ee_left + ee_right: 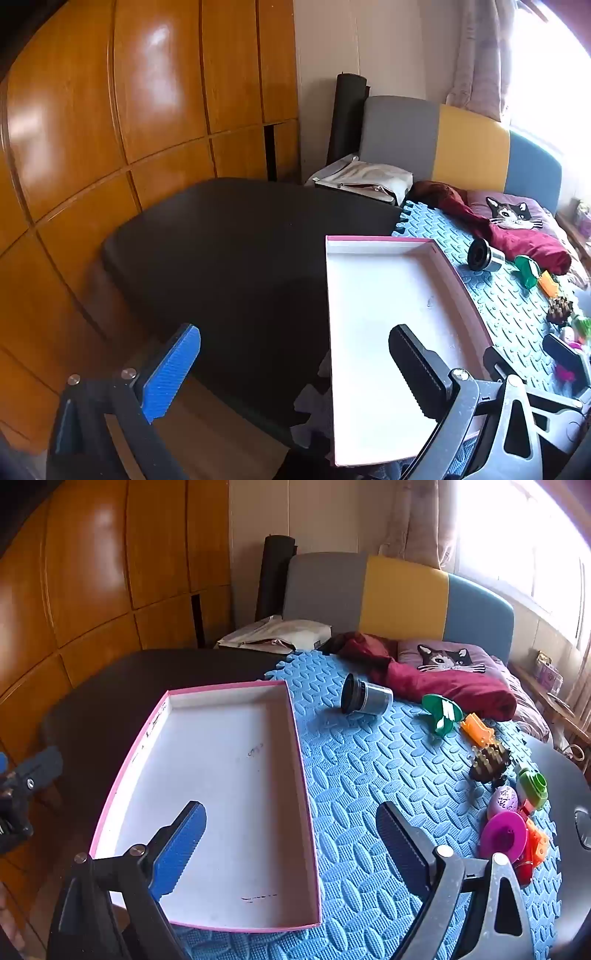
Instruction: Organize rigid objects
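Pink-rimmed white tray [221,794] sits empty, half on the blue foam mat [369,775], half on the dark desk [110,701]. Toys lie on the mat from 1 to 3 o'clock of the tray: black-and-silver cylinder [365,698] on its side, green piece [441,710], orange piece [477,730], brown spiked block [489,764], speckled egg [502,800], magenta disc [504,835]. Right tongs [291,845] released, straddling the tray's right wall. Left tongs [295,373] released, nothing between them, above the tray's left edge.
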The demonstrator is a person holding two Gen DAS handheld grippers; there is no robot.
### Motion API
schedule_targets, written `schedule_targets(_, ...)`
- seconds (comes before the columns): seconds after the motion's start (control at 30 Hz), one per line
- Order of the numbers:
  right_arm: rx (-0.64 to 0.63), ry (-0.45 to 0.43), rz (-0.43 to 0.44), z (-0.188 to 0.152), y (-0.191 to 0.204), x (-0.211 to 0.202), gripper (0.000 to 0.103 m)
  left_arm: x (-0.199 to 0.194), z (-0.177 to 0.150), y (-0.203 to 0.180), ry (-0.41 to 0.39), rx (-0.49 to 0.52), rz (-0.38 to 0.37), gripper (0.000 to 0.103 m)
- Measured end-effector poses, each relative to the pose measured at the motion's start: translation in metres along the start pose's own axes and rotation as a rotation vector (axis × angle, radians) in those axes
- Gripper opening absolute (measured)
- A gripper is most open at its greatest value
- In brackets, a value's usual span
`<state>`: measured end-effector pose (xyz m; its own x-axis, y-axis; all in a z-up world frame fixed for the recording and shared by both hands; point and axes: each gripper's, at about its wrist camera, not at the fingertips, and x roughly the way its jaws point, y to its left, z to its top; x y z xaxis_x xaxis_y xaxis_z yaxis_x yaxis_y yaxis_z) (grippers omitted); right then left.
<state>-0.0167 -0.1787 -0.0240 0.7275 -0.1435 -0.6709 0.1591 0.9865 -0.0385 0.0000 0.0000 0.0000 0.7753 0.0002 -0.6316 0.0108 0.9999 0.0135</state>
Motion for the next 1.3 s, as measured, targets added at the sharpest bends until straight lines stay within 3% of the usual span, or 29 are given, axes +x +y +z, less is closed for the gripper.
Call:
schedule_targets(0.77, -0.041, -0.014, -0.017, 0.012, 0.012, -0.004, 0.095, 0.019, -0.001, 0.008, 0.027, -0.032, -0.012, 0.103)
schedule_targets(1.3, -0.019, -0.014, -0.010, 0.012, 0.003, -0.003, 0.095, 0.016, 0.000, -0.002, 0.037, 0.008, -0.032, 0.103)
